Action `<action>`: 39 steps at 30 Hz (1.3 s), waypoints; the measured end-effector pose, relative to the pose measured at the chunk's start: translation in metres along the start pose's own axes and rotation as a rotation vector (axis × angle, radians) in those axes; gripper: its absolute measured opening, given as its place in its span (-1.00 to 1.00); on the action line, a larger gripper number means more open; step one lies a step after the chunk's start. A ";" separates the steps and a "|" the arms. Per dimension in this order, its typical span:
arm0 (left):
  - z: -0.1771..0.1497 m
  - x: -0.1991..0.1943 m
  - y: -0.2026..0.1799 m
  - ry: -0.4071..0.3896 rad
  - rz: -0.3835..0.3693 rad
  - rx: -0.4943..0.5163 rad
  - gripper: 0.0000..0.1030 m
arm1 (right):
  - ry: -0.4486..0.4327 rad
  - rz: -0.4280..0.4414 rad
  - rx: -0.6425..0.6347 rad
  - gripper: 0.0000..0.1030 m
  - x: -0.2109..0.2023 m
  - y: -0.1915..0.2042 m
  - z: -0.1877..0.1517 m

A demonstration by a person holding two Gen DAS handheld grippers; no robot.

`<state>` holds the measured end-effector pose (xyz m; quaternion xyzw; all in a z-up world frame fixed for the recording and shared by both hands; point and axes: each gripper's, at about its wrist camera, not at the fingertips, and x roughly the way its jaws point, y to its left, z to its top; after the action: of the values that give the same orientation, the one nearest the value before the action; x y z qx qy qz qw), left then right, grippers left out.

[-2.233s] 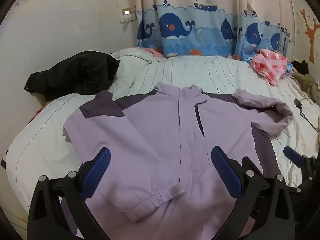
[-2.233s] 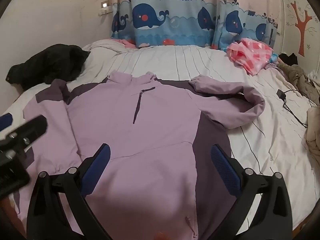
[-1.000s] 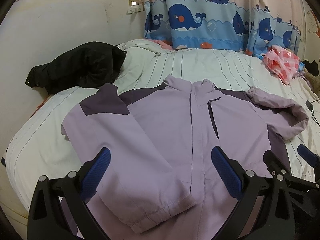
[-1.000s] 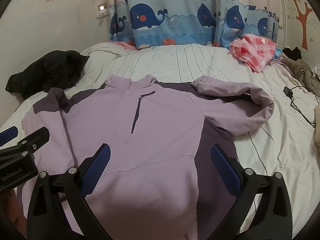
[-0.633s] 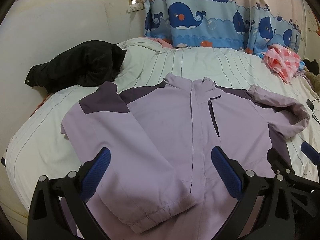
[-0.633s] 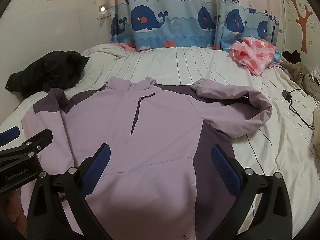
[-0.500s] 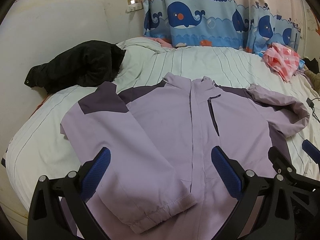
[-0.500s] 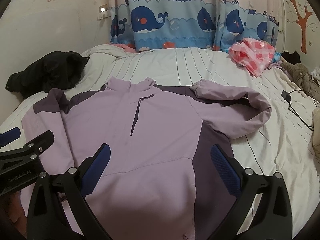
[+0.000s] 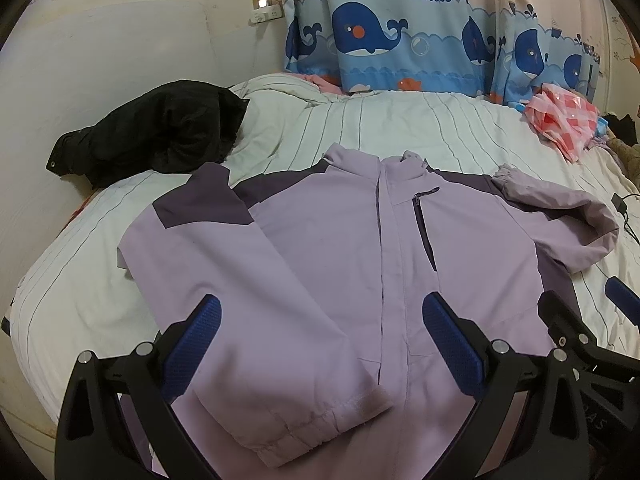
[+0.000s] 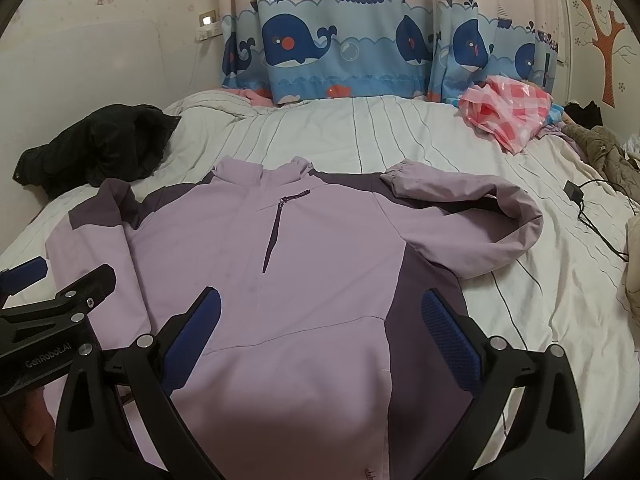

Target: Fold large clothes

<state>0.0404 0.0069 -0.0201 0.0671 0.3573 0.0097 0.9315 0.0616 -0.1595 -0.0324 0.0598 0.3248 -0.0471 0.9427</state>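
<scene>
The bed [image 9: 400,128] fills most of what I see, covered in a pale striped quilt and backed by a whale-print curtain [image 10: 360,52] along its far side. Spread front-up across the near half of the bed lies the lilac jacket [image 9: 340,248] with its darker purple shoulders, zipped shut, collar pointing toward the curtain. One sleeve [image 9: 256,320] is folded down over the body, its elastic cuff lying near the hem just ahead of my left tongs [image 9: 320,344]; the other sleeve [image 10: 480,216] loops outward on the quilt and bends back so its cuff rests by the collar. A crumpled black coat [image 9: 160,132] sits on the bed just beyond the jacket's purple shoulder, nearly touching it. At the far corner a pink checked bundle [image 10: 508,116] lies well apart from the jacket, and a black charger and cable [image 10: 588,208] trail across the quilt off toward the looped sleeve's side. My left tongs are spread wide above the folded sleeve, gripping nothing. My right tongs [image 10: 320,328] are equally wide and empty over the jacket's lower front, with nothing between either pair and the cloth.
</scene>
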 end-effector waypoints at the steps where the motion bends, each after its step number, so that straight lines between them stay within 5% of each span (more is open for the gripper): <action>1: 0.000 0.000 0.000 0.000 0.001 0.000 0.88 | 0.000 0.000 0.000 0.88 0.000 0.000 0.000; 39: 0.001 -0.001 -0.001 0.002 0.002 -0.003 0.88 | 0.006 -0.011 -0.006 0.88 0.002 0.001 -0.001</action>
<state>0.0404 0.0060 -0.0194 0.0657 0.3580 0.0111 0.9313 0.0626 -0.1589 -0.0339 0.0551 0.3282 -0.0513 0.9416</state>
